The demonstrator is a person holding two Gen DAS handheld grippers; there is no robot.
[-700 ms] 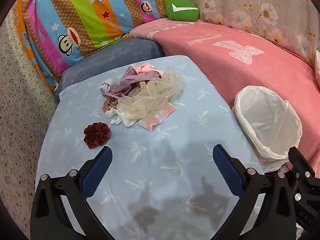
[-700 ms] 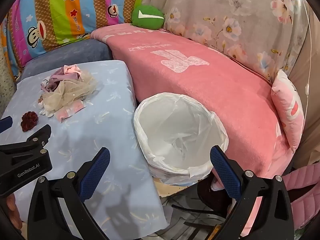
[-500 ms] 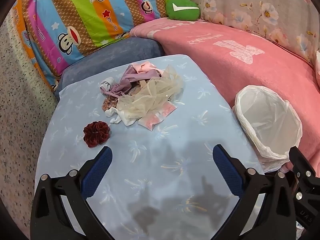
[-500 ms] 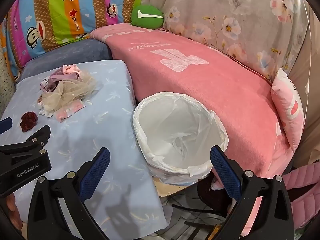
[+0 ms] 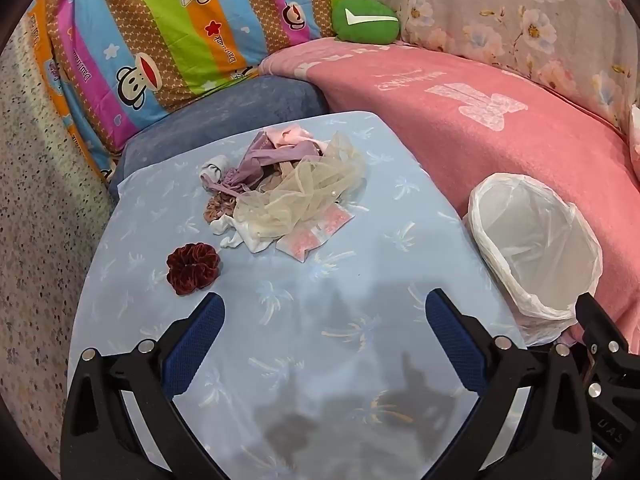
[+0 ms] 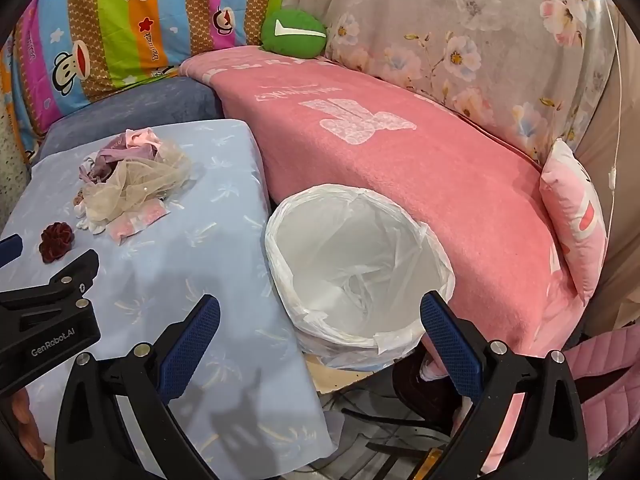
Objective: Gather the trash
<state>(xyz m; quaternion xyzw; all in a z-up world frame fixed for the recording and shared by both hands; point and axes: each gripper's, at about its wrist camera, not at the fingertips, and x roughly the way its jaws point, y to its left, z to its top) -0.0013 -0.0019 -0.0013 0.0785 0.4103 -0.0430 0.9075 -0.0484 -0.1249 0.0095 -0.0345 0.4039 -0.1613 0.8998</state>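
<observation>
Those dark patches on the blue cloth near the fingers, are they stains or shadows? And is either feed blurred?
Left wrist view: the patches on the tablecloth look like soft shadows of the grippers, not stains; the scrunchie is sharp. Right wrist view: a similar shadow; the bin liner is bright but not washed out. Both views: straight edges bow near the rim.

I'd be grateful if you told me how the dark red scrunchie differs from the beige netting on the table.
The scrunchie is dark red, opaque and velvety; the netting is pale beige and see-through. The scrunchie is a small, tight ring, while the netting is a larger, loose crumple. The scrunchie lies alone on the cloth, whereas the netting sits on a heap of other scraps. Both rest on the blue table, untouched by either gripper.
</observation>
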